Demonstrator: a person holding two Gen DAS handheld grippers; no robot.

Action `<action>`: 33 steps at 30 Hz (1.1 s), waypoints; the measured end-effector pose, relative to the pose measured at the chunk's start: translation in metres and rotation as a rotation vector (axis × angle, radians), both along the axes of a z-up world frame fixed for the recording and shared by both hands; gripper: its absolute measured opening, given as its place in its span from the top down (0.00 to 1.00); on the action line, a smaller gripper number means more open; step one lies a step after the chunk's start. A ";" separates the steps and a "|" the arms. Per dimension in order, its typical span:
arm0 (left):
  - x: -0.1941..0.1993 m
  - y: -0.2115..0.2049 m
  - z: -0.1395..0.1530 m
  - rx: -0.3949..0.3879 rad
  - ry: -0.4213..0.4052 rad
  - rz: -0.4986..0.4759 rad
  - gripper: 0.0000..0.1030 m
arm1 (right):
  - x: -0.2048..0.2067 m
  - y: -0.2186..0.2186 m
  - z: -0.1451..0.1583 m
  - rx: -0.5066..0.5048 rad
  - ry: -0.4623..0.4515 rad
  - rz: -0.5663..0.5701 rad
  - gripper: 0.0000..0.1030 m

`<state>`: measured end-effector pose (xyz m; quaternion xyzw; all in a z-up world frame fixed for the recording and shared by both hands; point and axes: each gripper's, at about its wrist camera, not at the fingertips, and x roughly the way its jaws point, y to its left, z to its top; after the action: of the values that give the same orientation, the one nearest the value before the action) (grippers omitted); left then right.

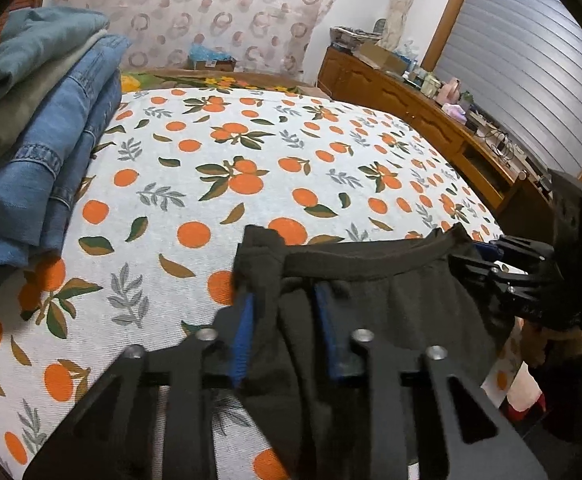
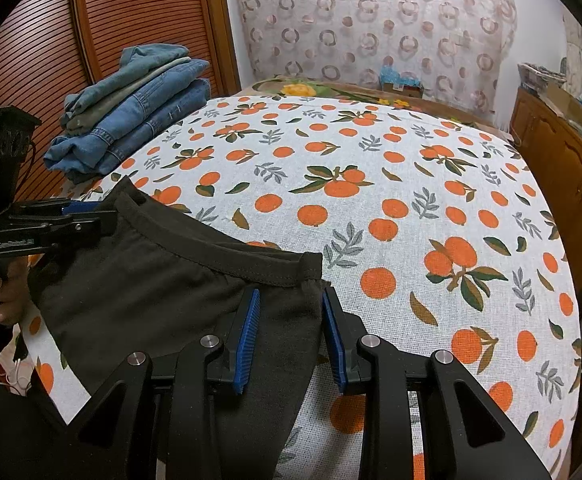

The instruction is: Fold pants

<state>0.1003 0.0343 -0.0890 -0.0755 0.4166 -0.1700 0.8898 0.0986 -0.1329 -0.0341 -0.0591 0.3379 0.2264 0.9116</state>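
Gripping, left wrist view: left gripper (image 1: 281, 320) with its blue pads (image 1: 242, 330) clamped on a bunched corner of the dark pants (image 1: 391, 304) at one end of the waistband (image 1: 371, 258).
Other end: right gripper (image 1: 487, 254) bites the far end of the same band; a hand (image 1: 547, 344) shows below it.
Gripping, right wrist view: right gripper (image 2: 291, 330) closed on a fold of cloth just under the waistband (image 2: 219, 240); left gripper (image 2: 91, 212) holds the opposite end.
Pants location: near edge of the bed (image 2: 411, 200), legs dropping over that edge.
Long axis: waistband spans gripper to gripper, along the near edge.
Nearer hand: neither; one at each end.
Bystander: folded jeans stack (image 2: 139, 120), far left corner.
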 end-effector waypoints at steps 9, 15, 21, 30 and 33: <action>-0.012 -0.002 0.013 -0.031 -0.040 -0.013 0.86 | -0.001 0.001 0.001 0.027 0.014 0.031 0.85; -0.030 -0.013 0.037 -0.021 -0.112 -0.028 0.89 | -0.013 -0.006 0.013 0.101 -0.035 0.044 0.88; -0.048 -0.018 0.060 -0.008 -0.190 -0.018 0.89 | -0.027 -0.009 0.028 0.118 -0.104 0.053 0.89; -0.051 -0.019 0.090 0.029 -0.263 0.016 0.90 | -0.040 -0.021 0.049 0.162 -0.179 0.054 0.89; -0.048 -0.018 0.095 0.033 -0.275 0.019 0.90 | -0.041 -0.019 0.053 0.159 -0.199 0.057 0.89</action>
<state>0.0520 0.0159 0.0058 -0.0406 0.2927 -0.1634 0.9412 0.0571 -0.1522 0.0188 -0.0186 0.2250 0.2713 0.9356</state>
